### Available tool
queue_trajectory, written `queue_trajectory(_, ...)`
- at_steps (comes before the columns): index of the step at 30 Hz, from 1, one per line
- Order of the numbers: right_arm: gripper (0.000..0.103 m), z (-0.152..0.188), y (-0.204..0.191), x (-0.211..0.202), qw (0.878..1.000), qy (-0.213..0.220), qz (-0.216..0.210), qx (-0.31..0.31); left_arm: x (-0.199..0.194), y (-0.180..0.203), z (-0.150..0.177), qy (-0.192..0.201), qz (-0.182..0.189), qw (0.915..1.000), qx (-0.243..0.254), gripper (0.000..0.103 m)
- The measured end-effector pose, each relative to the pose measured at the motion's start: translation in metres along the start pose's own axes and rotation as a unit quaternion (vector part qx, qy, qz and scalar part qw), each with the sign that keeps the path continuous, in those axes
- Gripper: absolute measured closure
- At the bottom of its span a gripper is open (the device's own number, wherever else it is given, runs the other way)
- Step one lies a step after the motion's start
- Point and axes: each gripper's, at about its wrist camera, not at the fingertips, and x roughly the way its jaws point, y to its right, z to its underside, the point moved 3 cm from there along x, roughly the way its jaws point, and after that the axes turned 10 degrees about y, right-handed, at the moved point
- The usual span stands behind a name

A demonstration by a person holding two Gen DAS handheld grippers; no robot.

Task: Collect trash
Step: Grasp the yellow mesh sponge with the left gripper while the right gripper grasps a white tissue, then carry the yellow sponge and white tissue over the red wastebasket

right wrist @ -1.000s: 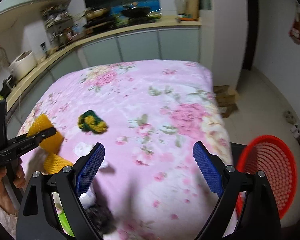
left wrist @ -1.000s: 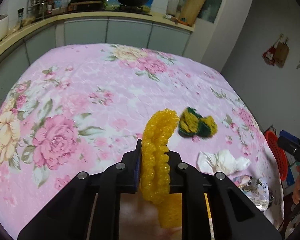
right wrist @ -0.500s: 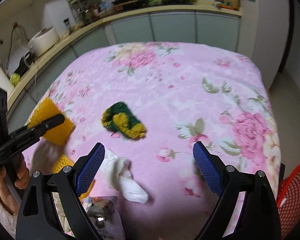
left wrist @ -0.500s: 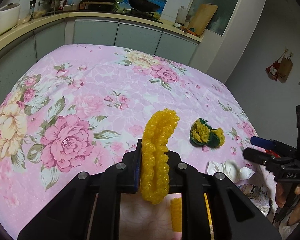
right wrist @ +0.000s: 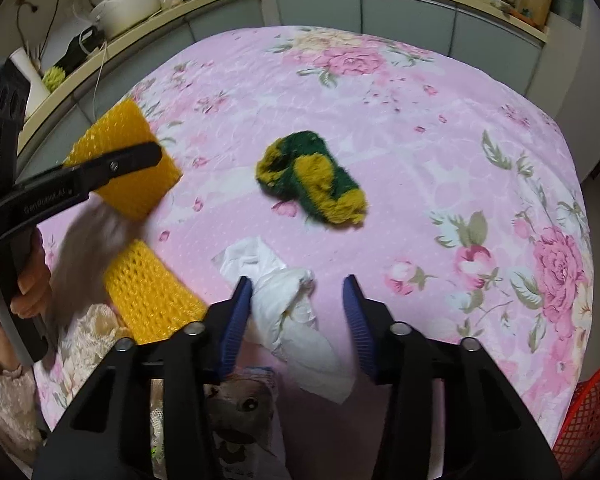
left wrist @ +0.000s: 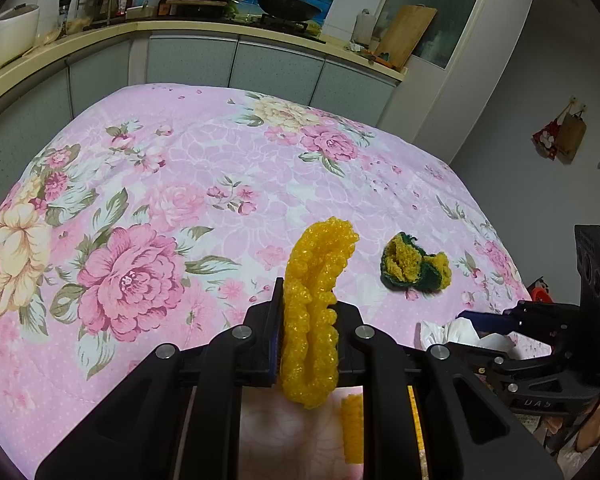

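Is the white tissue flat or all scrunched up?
Scrunched up. The white tissue lies in crumpled folds on the pink floral cloth, between the right gripper's blue pads.

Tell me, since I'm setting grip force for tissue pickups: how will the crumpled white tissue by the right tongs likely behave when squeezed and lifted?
The crumpled white tissue looks soft and creased, so it will probably collapse between the right tongs, whose jaws have just been closing around it. It seems light; loose ends would likely droop. It shouldn't roll on the floral cloth.
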Motion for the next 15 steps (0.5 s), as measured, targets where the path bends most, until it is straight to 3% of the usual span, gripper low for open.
queue_trajectory(1, 0.071, 0.000, -0.002, -0.001, 1.000, 0.001, -0.002, -0.001, 0.000, 0.000, 0.000, 0.001, -0.001, 1.0000, 0.000, 0.087)
queue_trajectory(4, 0.074, 0.000, -0.006, -0.004, 1.000, 0.008, 0.005, -0.006, -0.002, 0.000, -0.001, 0.003, -0.002, 1.0000, 0.000, 0.087)
queue_trajectory(15, 0.075, -0.009, 0.011, -0.051, 0.995, 0.084, 0.031, 0.037, -0.013, 0.011, -0.007, 0.018, -0.011, 0.9996, 0.019, 0.087)
